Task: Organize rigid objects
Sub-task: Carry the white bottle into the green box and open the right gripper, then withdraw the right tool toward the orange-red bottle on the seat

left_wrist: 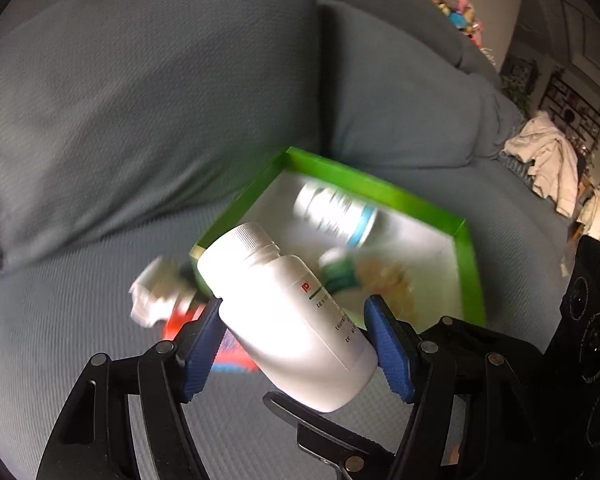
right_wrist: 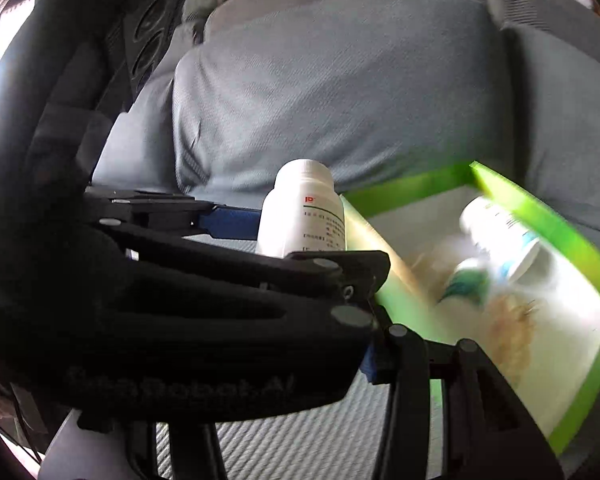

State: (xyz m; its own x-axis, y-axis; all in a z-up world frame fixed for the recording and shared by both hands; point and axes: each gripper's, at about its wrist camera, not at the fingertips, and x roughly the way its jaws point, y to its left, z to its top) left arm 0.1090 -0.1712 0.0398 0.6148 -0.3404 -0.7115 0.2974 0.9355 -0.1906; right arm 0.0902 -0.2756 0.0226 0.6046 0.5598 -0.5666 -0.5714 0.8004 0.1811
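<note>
Left wrist: left tool angled down, gripping bottle.

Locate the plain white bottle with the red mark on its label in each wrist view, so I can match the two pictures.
Left wrist: white bottle at lower centre, tilted, clamped between the left gripper's blue pads.
Right wrist: same bottle left of centre, upright in the picture, above the black gripper body, just left of the box.
Shared landmark: green-rimmed box on the grey sofa, holding a blue-banded bottle.
</note>
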